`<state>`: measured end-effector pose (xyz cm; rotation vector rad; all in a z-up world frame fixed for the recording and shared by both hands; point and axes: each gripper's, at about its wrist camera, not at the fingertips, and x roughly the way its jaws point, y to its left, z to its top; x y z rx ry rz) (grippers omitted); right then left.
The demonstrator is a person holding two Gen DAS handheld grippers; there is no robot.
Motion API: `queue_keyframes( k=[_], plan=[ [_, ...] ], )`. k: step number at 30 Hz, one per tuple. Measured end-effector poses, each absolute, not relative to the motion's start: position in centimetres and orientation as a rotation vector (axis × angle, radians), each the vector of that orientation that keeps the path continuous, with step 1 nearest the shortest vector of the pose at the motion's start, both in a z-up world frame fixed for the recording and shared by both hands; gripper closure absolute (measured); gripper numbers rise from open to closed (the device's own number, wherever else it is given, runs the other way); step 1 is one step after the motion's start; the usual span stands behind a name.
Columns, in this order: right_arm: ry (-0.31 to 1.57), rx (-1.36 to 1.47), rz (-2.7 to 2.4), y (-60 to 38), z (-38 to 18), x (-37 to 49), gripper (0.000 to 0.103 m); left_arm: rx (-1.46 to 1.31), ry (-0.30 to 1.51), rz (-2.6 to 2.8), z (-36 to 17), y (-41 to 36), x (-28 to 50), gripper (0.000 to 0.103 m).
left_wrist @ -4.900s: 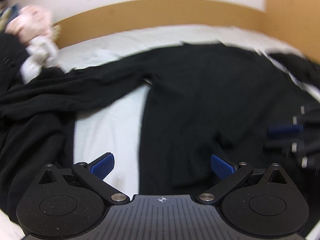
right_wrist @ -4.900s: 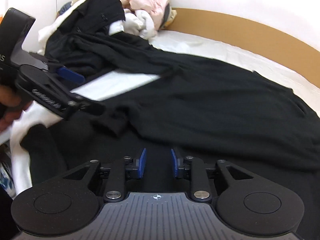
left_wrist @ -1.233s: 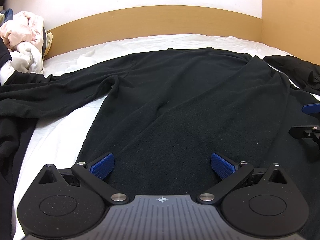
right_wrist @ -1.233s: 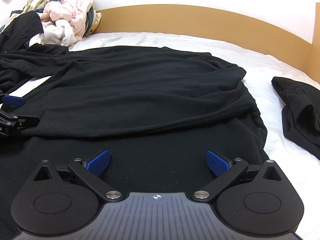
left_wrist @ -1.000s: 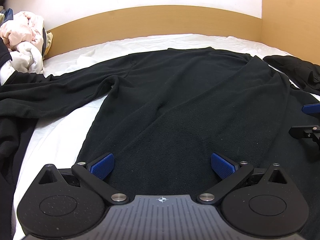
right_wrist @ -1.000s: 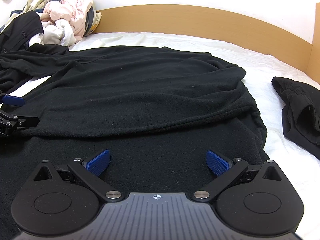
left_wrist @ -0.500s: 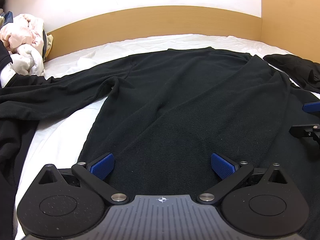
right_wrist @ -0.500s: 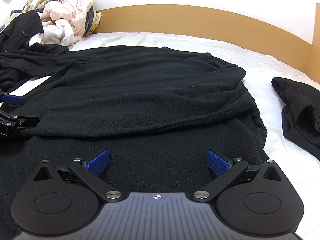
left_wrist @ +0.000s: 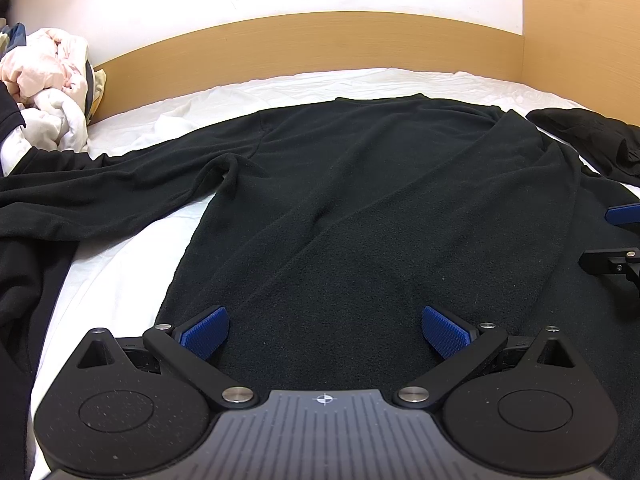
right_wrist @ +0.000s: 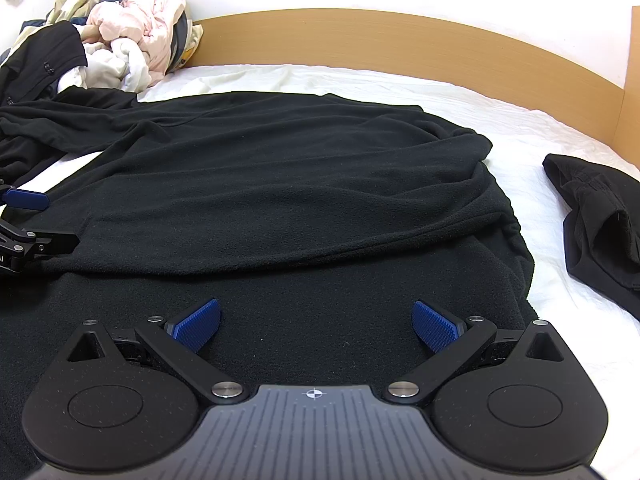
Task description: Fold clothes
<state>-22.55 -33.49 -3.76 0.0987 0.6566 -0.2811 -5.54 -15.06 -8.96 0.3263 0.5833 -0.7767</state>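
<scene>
Both tongs gape wide and empty, the left tongs (left_wrist: 324, 330) and right tongs (right_wrist: 316, 326) poised low over the near hem of a black long-sleeved fleece top (left_wrist: 380, 200) spread flat on the white-sheeted bed (left_wrist: 120, 280). One sleeve already lies folded across the body; the other sleeve (left_wrist: 100, 188) trails leftward. A clean fold likely means pinching that cuff and drawing it straight across.
</scene>
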Motion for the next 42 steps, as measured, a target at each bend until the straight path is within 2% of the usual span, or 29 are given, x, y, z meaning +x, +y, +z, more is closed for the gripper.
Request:
queue_keyframes(
  k=[34,38,42],
  plan=[
    [0.656,0.102,-0.28,-33.3,-3.8,-22.4,0.0,0.32,0.578,-0.78,-8.7,-14.9,-5.6,0.001],
    [0.656,0.105,-0.279,-33.4,-3.7,-22.5,0.0,0.235,0.508,-0.769,-6.6,-12.5,-5.6,0.001],
    [0.656,0.104,-0.279,-33.5,-3.6,-23.0,0.0,0.197,0.339,-0.703,-1.2,-6.3,-4.5,0.0]
  ],
)
